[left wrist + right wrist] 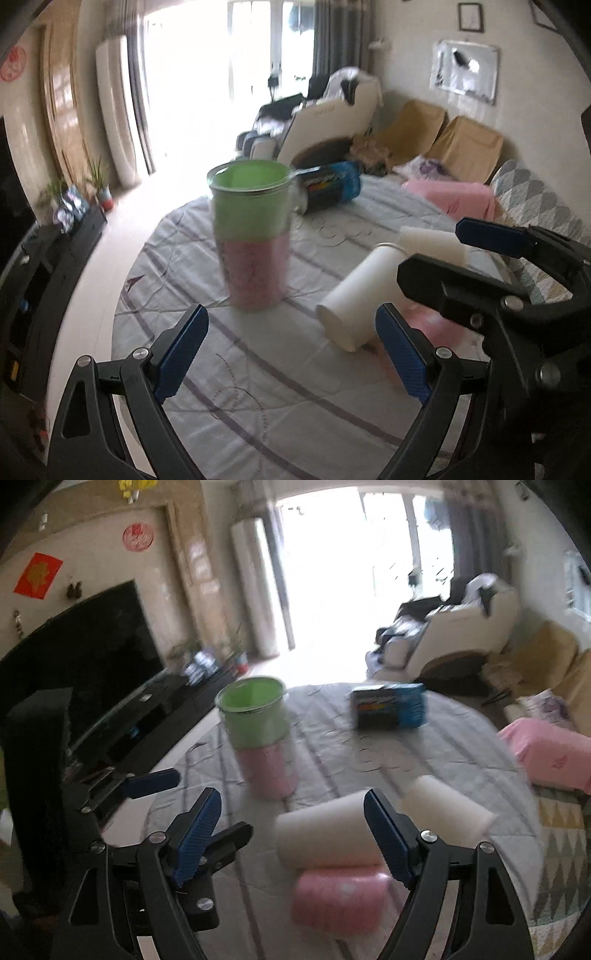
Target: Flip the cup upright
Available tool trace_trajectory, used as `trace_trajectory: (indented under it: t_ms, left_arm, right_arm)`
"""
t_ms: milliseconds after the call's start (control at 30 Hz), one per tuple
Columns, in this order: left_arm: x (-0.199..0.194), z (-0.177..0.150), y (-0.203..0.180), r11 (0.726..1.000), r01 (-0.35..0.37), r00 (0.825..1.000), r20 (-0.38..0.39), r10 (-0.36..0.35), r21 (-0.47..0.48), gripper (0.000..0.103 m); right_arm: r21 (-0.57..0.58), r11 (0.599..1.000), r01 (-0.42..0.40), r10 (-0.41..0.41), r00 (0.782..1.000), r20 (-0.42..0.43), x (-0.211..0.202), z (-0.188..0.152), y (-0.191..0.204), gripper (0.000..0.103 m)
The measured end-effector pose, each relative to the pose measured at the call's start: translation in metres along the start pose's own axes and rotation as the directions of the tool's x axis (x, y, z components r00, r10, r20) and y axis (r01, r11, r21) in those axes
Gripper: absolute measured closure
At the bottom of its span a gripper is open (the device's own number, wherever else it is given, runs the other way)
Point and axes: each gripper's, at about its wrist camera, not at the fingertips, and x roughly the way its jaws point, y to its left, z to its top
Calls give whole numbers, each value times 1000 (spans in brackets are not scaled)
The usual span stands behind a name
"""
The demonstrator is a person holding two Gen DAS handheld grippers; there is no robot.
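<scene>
The quilt-covered table (pixel 424 760) carries everything: a green-and-pink cup (pixel 258 734) stands upright, and nearer the camera than it a white-and-pink cup (pixel 328 864) lies on its side, seemingly the one left to flip. The right gripper (pixel 291 834) hovers just over that lying cup, fingers spread wide, likely to straddle it. The left gripper (pixel 291 350), also spread and empty, hangs in front of the upright cup.

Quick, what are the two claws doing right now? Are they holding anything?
Left claw: open, holding nothing.
Right claw: open, holding nothing; the white cup lies on its side between its fingers.
</scene>
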Motion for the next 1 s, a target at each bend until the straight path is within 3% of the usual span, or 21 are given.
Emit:
trace_trajectory:
  t_ms: [133,267,533,700,1000]
  left_arm:
    - [-30,-10,-22,1000,-6,997,81,5,9,0]
    - [-65,-16,-38,998,-60,989,138,57,21,0]
    - [-98,-30,-45,994,-105,986,130,104,1,0]
    - [-105,-34,-46,994,-109,986,125,107,4,0]
    - [-114,-35,-44,993,-118,968,222,115,-3,0]
  right_arm:
    - [17,996,83,-84,995,59,-33,-15,6,21]
    - [40,987,157,-161,983,90,-64,-27,14,20]
    - [75,957,279,-286,952,113,-108,-40,26,19]
    - [96,950,296,-306,945,115,-119,-41,27,19]
    - [76,945,319,-327,926,186,-128,-46,40,19]
